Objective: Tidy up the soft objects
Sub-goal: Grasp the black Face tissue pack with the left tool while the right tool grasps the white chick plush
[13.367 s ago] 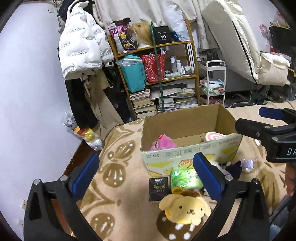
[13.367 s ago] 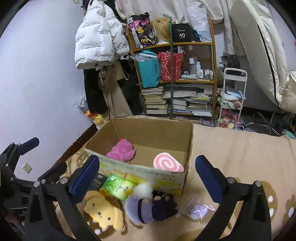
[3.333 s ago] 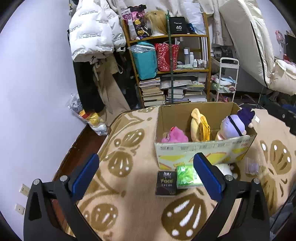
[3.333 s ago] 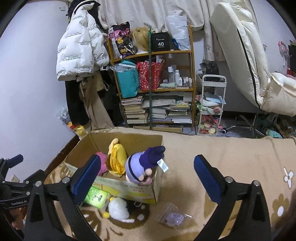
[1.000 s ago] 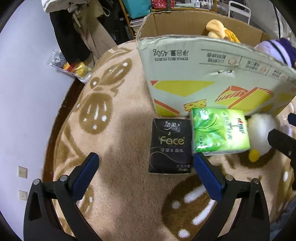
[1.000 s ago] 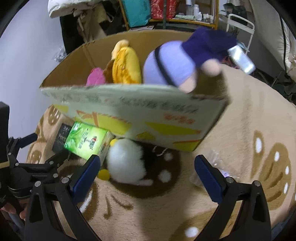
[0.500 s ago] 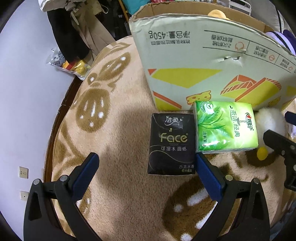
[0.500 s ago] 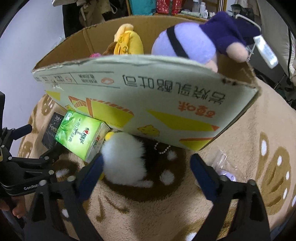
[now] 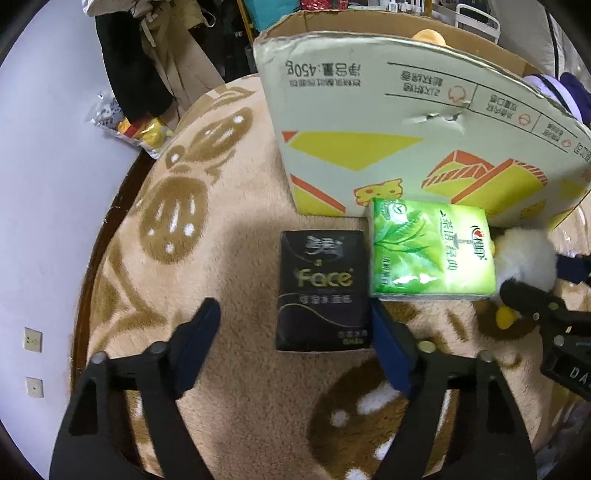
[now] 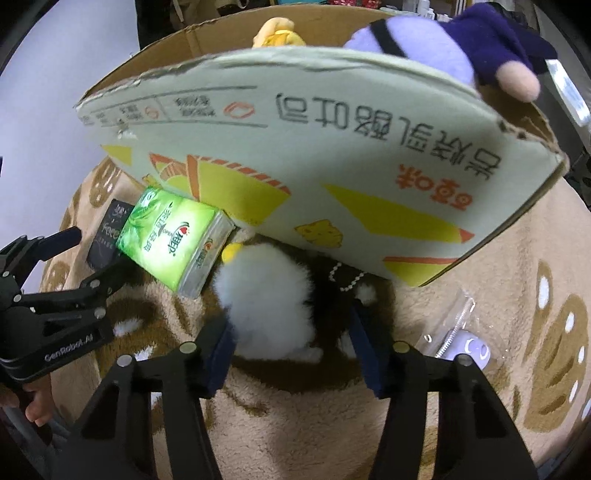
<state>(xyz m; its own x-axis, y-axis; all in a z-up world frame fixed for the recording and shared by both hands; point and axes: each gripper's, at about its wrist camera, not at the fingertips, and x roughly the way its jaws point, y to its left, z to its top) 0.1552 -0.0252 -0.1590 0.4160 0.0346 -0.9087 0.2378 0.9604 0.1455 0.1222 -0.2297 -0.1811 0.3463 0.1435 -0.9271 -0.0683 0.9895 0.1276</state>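
Observation:
A black "Face" tissue pack (image 9: 323, 291) lies on the patterned blanket in front of the cardboard box (image 9: 406, 140). My left gripper (image 9: 295, 339) is open, its jaws on either side of the pack's near end. A green tissue pack (image 9: 430, 251) lies right of it and also shows in the right wrist view (image 10: 173, 243). A white fluffy plush (image 10: 269, 295) lies before the box (image 10: 332, 155). My right gripper (image 10: 291, 350) is open, with the plush between its jaws. A purple plush (image 10: 443, 48) and a yellow plush (image 10: 277, 33) sit in the box.
A clear bag with a small purple item (image 10: 465, 343) lies right of the right gripper. The blanket's edge (image 9: 96, 258) drops off to the left toward a white wall. Hanging clothes (image 9: 147, 66) and shelves stand behind the box.
Both grippers have moved down and forward. The left jaws have narrowed around the black pack. The right jaws have narrowed around the white plush.

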